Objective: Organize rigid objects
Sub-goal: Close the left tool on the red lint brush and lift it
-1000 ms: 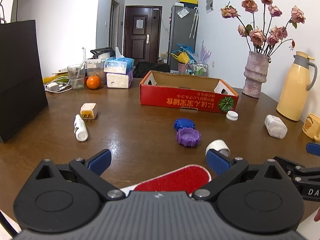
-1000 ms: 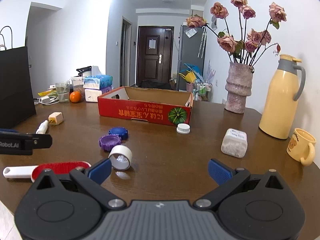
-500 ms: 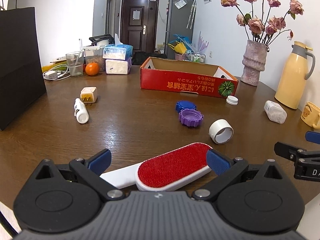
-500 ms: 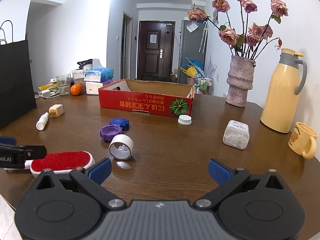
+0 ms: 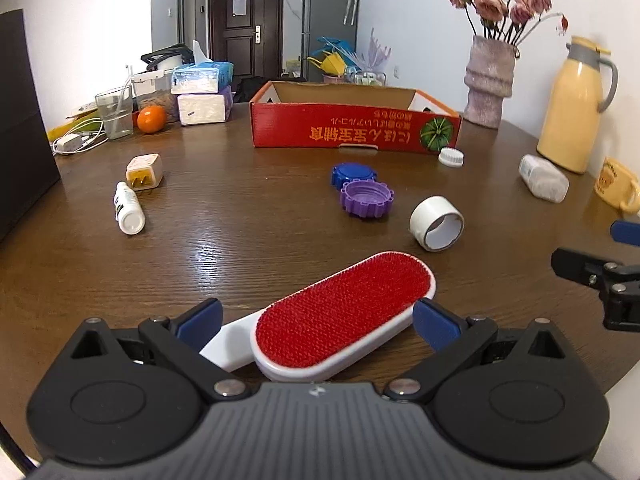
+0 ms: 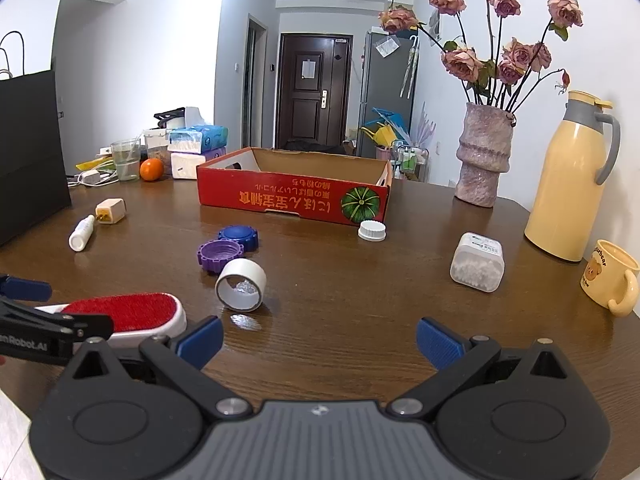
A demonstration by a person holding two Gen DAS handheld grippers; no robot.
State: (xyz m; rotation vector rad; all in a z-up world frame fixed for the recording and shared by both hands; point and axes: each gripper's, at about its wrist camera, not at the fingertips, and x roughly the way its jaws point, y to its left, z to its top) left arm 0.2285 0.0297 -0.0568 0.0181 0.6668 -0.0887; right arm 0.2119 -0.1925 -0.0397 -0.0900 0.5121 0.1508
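Bare table (image 6: 340, 320) ahead of right claw (image 6: 318, 338); tape roll (image 6: 241, 286), purple cap (image 6: 219, 255) block left.

Bright, even daylight fills the room, and a soft glare sheens the wooden table (image 5: 224, 248) just ahead. Both views stay sharp but bow hard at the edges, with dark rounded corners.

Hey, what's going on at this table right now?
Someone with a handheld gripper in each hand is tidying loose items on a wooden table. The left gripper is open around a red lint brush that lies flat, not yet clamped. The right gripper is open over bare wood. A tape roll, purple cap, blue cap and white cap lie outside the red cardboard box.
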